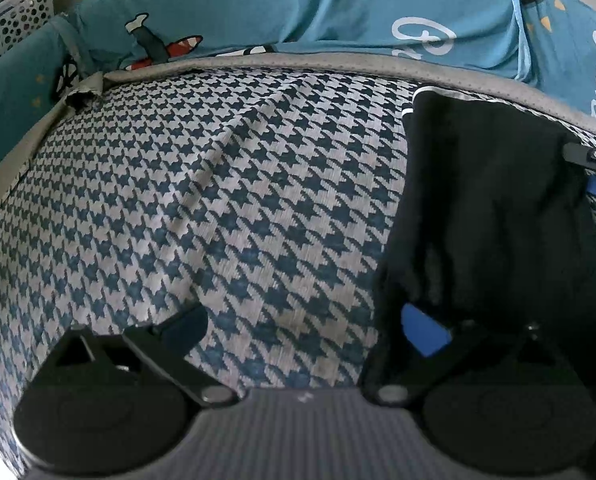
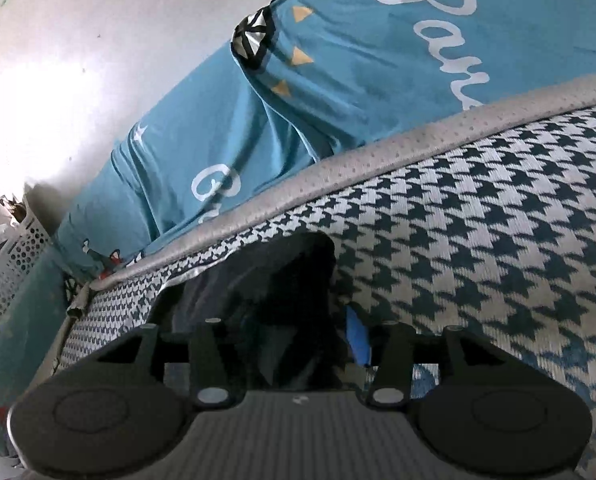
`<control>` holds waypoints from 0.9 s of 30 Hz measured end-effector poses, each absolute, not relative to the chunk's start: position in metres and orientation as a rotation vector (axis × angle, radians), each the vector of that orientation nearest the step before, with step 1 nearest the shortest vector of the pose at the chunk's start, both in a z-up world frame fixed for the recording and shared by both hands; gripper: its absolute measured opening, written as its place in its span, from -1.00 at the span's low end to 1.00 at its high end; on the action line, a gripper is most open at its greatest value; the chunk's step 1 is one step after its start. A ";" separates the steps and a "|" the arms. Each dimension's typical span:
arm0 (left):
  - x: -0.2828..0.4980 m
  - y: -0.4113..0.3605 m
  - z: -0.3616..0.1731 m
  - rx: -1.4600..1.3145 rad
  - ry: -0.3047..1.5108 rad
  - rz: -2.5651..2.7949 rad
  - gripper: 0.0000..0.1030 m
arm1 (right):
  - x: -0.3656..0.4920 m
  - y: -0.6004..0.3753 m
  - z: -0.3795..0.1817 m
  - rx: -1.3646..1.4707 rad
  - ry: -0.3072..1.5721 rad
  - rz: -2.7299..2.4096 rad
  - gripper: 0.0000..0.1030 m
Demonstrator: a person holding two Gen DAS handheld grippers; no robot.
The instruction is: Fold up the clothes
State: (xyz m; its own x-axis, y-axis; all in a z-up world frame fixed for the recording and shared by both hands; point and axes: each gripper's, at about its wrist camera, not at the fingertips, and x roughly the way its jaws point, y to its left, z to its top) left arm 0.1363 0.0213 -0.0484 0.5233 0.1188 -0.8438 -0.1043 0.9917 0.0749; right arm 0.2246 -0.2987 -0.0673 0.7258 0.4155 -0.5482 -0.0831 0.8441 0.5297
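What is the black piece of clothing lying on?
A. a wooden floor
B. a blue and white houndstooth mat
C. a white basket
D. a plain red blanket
B: the black garment lies on the blue and white houndstooth mat, beside its grey edging, and the same pattern surrounds it in the right wrist view.

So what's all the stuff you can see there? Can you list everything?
black garment: one, black with a thin white trim, lying on the mat's right part.
blue-and-white houndstooth mat: one, with a grey edge band, spread under everything.
teal printed bedding: teal with white script, yellow triangles and cartoon pictures, bunched behind the mat.
white perforated plastic basket: one, far left corner by the wall.
pale wall: behind the bedding.
left tongs: black with blue pads, wide open, one finger on the mat, the other at the garment's edge.
right tongs: black, one blue pad showing, garment between the fingers; grip unclear.
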 end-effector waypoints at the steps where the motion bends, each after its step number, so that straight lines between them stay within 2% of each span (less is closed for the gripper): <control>1: 0.137 0.021 -0.049 0.014 1.012 0.133 1.00 | 0.226 -0.299 -0.068 0.505 0.709 0.290 -0.06; 13: 0.137 0.023 -0.051 0.006 1.016 0.120 1.00 | 0.247 -0.303 -0.080 0.624 0.717 0.422 -0.07; 16: 0.137 0.025 -0.051 0.003 1.017 0.119 1.00 | 0.251 -0.305 -0.083 0.648 0.739 0.474 -0.23; 19: 0.136 0.025 -0.051 0.008 1.015 0.118 1.00 | 0.253 -0.303 -0.084 0.632 0.740 0.489 -0.25; 27: 0.134 0.028 -0.053 -0.007 1.022 0.108 1.00 | 0.257 -0.297 -0.086 0.623 0.717 0.505 -0.16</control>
